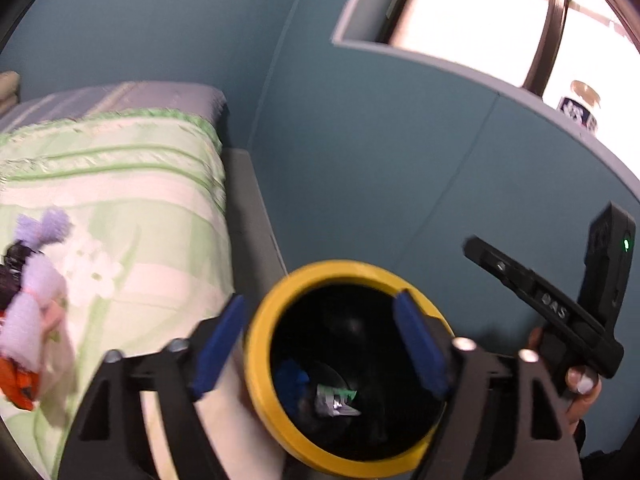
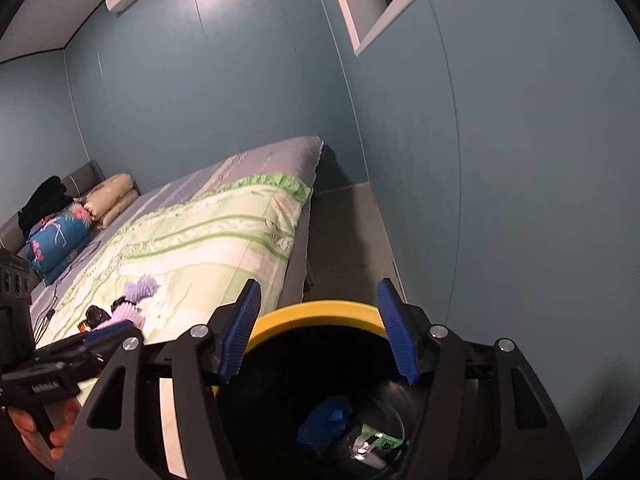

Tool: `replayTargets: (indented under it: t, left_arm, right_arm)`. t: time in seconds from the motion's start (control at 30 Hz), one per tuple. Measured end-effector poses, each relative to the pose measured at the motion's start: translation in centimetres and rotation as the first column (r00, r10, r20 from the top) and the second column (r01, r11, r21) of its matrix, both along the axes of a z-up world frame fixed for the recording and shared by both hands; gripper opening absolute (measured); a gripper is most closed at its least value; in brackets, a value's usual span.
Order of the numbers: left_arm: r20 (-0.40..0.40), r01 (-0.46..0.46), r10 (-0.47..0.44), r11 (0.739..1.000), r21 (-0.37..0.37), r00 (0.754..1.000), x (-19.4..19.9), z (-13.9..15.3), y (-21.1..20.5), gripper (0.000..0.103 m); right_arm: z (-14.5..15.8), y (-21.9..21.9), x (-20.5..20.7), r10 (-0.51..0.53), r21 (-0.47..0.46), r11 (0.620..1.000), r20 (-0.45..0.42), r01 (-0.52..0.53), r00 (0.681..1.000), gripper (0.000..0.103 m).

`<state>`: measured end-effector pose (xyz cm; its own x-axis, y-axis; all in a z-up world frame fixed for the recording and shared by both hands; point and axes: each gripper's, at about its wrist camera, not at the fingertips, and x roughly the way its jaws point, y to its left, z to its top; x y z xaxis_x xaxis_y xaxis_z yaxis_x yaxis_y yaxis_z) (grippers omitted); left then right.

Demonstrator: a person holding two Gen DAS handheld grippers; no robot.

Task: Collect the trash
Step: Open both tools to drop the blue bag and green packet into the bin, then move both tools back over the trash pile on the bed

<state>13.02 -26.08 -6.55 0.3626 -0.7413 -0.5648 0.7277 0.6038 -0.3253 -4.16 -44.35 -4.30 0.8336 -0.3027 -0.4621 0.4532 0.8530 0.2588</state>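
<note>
Bin (image 1: 256,364) upright, mouth upward, beside bed (image 1: 120,200).

Bin (image 1: 256,364): near rim cut off at the left wrist frame's 6 o'clock edge; base lost in darkness. Blue scrap (image 2: 326,426) and green-white wrapper (image 2: 378,442) inside: print unreadable. Soft toys (image 1: 34,300) at 9 o'clock: blurred, kind indeterminable. Jar (image 1: 582,110) on the sill, 2 o'clock: washed out by glare.

Yellow-rimmed bin (image 2: 320,314) beside bed (image 2: 208,232)
</note>
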Motion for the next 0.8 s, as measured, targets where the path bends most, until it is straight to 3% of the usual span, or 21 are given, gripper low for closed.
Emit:
replayTargets:
  t: [0.17, 0.5, 0.8]
  left_arm:
    - [0.05, -0.065, 0.067, 0.997, -0.044, 0.997, 0.5, 2.2, 2.4, 0.09]
    - [0.104, -0.181, 0.188, 0.981, -0.075, 0.977, 1.4, 5.4, 7.5, 0.095]
    - [0.155, -0.326, 0.335, 0.942, -0.08, 0.929, 2.1, 6.9, 14.6, 0.095]
  right_arm:
    - [1.3, 1.2, -0.4, 0.009, -0.057, 0.998, 0.055, -0.006, 0.998, 0.065]
    - [3.4, 5.7, 1.8, 0.14, -0.139, 0.982, 0.104, -0.125, 0.985, 0.074]
    - [4.4, 10.4, 4.7, 0.281, -0.139, 0.955, 0.131, -0.263, 0.951, 0.077]
